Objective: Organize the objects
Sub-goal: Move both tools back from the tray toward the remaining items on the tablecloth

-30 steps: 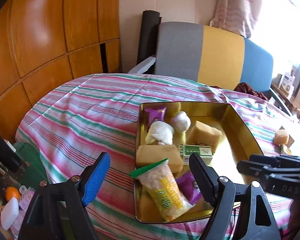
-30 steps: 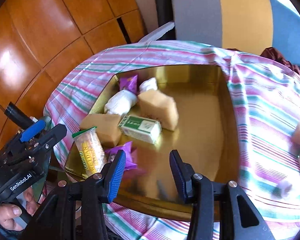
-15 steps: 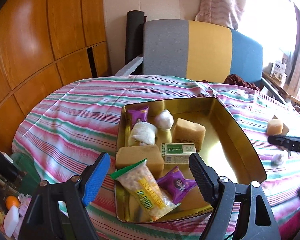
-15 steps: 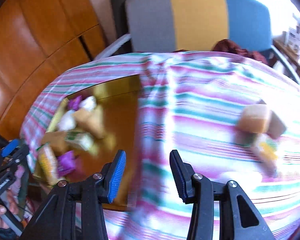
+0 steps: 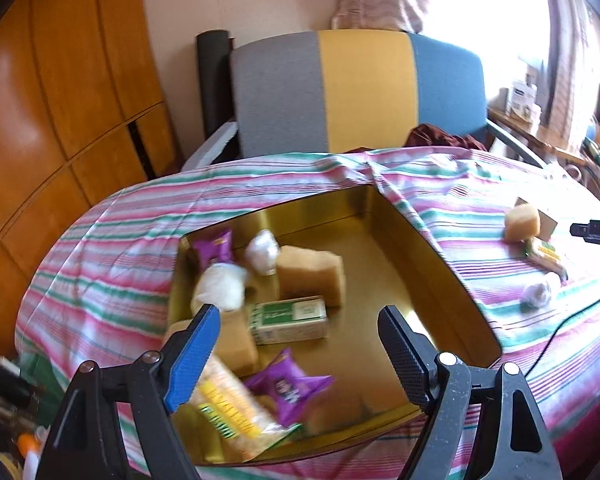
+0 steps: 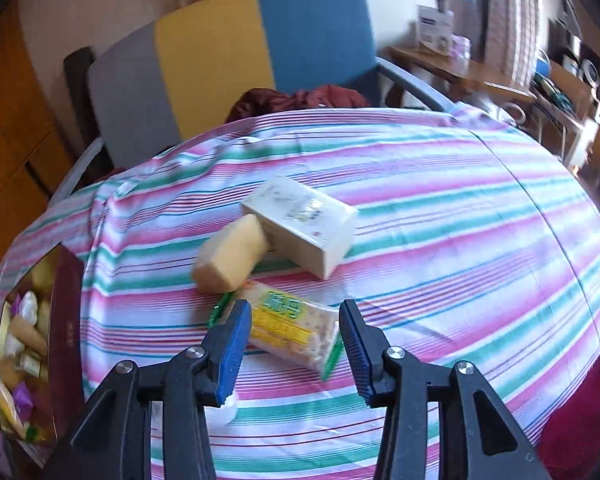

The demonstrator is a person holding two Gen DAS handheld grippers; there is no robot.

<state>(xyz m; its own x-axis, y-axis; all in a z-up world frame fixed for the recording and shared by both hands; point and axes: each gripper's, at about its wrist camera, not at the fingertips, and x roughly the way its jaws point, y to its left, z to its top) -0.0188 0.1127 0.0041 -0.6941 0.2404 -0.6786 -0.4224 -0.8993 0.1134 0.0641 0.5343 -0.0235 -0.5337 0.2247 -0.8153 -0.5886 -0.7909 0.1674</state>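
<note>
Swung away from the gold metal tin (image 6: pixel 64 320), now at the frame's left edge, the right hand-held gripper (image 6: pixel 294 344) hovers spread and empty over the yellow-green cracker packet (image 6: pixel 290 326) on the striped surface (image 6: pixel 460 240); packet's long axis runs between the pads, upper left to lower right

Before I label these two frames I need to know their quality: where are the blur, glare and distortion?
Left wrist view: the window at upper right is blown out white, the snacks in the gold tin are smeared by motion, and the fisheye bends the wooden panels. Right wrist view: the yellow block and cracker packet are soft with motion blur, the edges streak, and the striped cloth bulges.
</note>
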